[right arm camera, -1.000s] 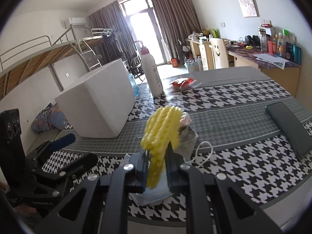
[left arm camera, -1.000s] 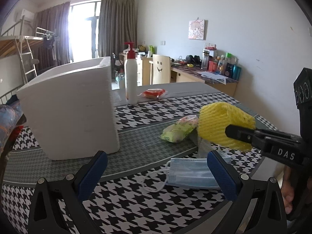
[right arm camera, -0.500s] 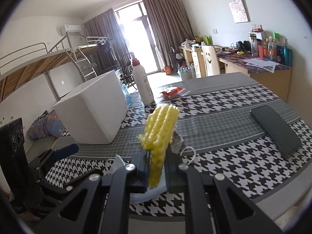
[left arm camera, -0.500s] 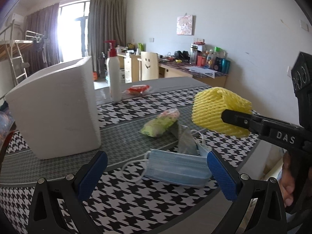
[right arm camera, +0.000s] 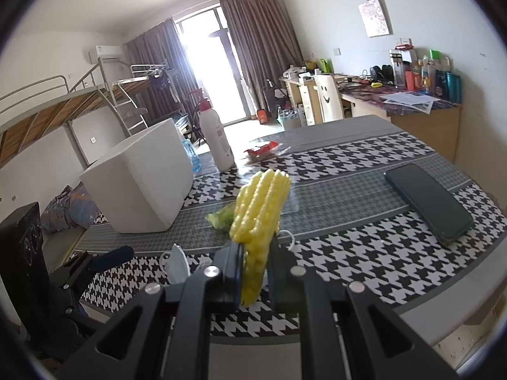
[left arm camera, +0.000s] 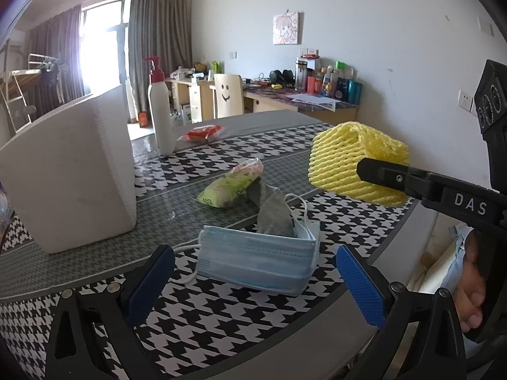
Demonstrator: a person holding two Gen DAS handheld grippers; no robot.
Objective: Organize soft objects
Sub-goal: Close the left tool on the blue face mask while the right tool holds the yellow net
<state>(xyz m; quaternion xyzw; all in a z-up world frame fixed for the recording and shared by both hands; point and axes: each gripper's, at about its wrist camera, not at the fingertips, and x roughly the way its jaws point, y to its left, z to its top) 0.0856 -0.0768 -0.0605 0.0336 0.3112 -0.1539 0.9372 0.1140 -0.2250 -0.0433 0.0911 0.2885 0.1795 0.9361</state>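
A yellow foam net, ribbed and squashed flat, is held clear above the table. A blue face mask lies flat near the table's edge, a grey cloth touching it behind, and a green soft packet lies just beyond.

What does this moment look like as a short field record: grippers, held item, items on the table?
right gripper: shut on yellow foam net, held above the table
left gripper: open, empty, facing the mask
on table: mask, grey cloth, green packet, white box, bottle, red packet, phone
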